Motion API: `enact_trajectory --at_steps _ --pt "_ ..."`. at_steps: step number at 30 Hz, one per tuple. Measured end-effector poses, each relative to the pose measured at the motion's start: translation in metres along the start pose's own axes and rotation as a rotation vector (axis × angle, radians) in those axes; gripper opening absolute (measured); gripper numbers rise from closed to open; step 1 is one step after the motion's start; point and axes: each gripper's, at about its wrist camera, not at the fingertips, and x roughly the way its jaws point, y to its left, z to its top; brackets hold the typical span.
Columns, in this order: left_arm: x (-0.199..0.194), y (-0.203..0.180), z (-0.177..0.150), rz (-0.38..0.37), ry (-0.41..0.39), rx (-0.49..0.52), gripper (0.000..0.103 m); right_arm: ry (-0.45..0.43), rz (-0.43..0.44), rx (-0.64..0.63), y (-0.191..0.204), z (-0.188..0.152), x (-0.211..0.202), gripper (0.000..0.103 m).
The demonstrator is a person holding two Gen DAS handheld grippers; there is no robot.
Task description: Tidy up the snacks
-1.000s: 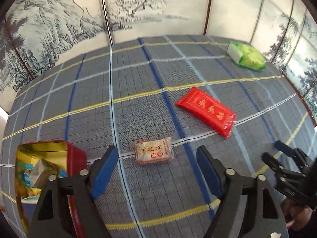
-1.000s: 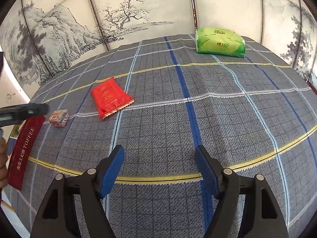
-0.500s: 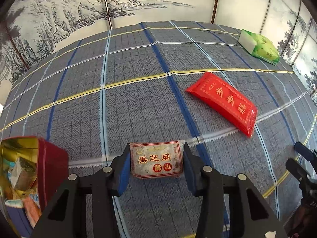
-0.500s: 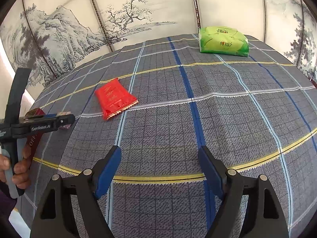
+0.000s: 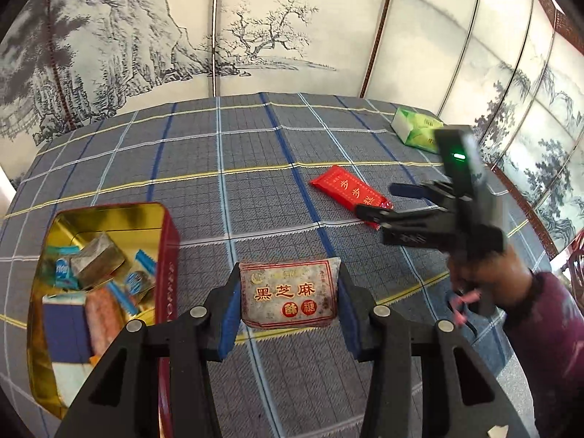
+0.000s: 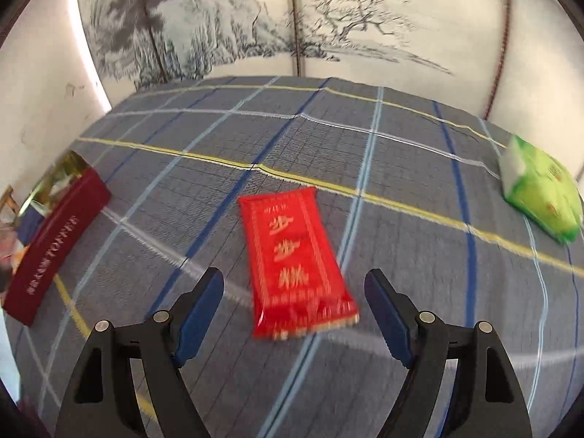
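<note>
Sesame candy packet [image 5: 289,298] is pinched between the pads of the left gripper [image 5: 288,314], lifted beside the open tin [image 5: 166,255]. Red packet [image 6: 292,262] lies between the spread fingers of the right gripper [image 6: 294,314]. Slippery wrap could be dropped short of the tin.

A plaid cloth [image 5: 255,182] covers the table. Behind it stands a screen [image 5: 255,36] painted with ink trees and mountains.
</note>
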Motion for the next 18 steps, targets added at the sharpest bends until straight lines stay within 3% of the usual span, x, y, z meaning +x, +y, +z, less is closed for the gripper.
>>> enact_trajectory --at_steps 2,4,6,8,11,16,18 --pt "-0.008 0.005 -0.003 -0.005 -0.009 -0.008 0.042 0.069 -0.018 -0.028 0.0 0.007 0.02 0.077" --pt "-0.015 0.009 -0.006 0.003 -0.011 -0.01 0.042 0.076 -0.036 -0.034 -0.001 0.012 0.022 0.066" --pt "-0.018 0.014 -0.009 0.002 -0.01 -0.015 0.042 0.096 -0.045 -0.063 0.004 0.015 0.019 0.045" --pt "-0.022 0.018 -0.014 0.01 -0.015 -0.026 0.042 0.112 -0.07 -0.079 0.011 0.012 0.015 0.044" --pt "-0.029 0.029 -0.019 0.011 -0.023 -0.05 0.042 0.113 -0.004 -0.035 0.015 0.002 0.002 0.044" --pt "-0.052 0.049 -0.031 0.035 -0.057 -0.081 0.042 0.013 0.133 0.103 0.037 -0.032 -0.045 0.044" --pt "-0.062 0.059 -0.037 0.051 -0.068 -0.097 0.042 -0.028 0.148 0.129 0.053 -0.048 -0.061 0.044"
